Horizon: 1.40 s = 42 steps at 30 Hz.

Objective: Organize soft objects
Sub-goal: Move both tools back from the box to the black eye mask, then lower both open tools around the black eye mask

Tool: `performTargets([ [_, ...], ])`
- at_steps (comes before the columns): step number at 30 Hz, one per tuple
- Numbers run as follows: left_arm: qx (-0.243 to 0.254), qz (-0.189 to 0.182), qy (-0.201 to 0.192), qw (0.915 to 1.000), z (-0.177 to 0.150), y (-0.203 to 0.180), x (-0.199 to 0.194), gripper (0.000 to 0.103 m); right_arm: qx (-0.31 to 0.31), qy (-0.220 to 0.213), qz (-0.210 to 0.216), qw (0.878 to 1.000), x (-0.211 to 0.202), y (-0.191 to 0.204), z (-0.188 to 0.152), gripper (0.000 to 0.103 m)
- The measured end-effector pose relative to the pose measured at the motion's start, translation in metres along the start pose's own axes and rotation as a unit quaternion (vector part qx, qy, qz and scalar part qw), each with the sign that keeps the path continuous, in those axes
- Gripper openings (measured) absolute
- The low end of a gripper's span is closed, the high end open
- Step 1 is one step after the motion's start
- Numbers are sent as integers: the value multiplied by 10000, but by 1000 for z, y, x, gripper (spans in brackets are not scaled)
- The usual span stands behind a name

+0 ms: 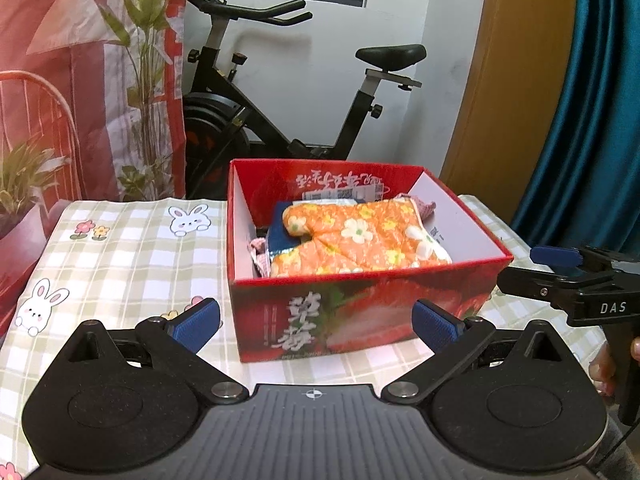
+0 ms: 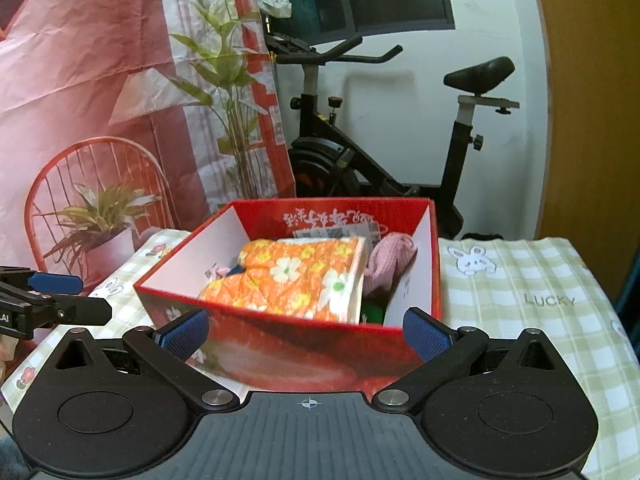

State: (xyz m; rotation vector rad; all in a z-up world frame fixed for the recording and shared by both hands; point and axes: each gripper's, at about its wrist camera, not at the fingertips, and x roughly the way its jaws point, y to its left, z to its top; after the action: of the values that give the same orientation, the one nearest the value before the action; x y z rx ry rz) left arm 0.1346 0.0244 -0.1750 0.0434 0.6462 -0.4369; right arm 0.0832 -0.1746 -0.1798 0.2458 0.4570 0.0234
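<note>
one red box (image 1: 360, 320) (one orange floral mitt (image 1: 360, 240) inside), two grippers.

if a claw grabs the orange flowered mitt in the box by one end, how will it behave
The orange flowered mitt looks quilted and padded, so it would probably sag and drape rather than stay flat. It seems light for its bulk, so a pinch should lift it. It lies on top of other cloth in the red box, and might drag a piece along.

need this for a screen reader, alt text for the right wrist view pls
An open red cardboard box on a checked bunny tablecloth holds an orange floral oven mitt and a pink knit cloth. The open right gripper faces it, empty; an exercise bike stands behind.
</note>
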Motion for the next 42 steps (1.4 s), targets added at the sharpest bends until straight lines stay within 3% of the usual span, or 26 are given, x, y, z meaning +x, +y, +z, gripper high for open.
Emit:
performTargets([
  [13,-205,21,176,9996,-26,7,2,100,-118,72,-322,9994,-10,-8,-34,103],
  [17,-232,-106,371,9990,-35,4,11,91,-7,235,-258,9994,-2,-11,-45,101],
  [24,-323,-280,765,9962,-67,-7,23,84,-68,713,-13,9974,11,9,-80,92],
  [34,-448,-10,1050,9935,-101,-2,33,64,-25,1000,-22,9950,19,15,-110,87],
  [42,-673,-70,1075,9919,-113,6,37,61,118,1081,38,9941,24,7,-117,87],
])
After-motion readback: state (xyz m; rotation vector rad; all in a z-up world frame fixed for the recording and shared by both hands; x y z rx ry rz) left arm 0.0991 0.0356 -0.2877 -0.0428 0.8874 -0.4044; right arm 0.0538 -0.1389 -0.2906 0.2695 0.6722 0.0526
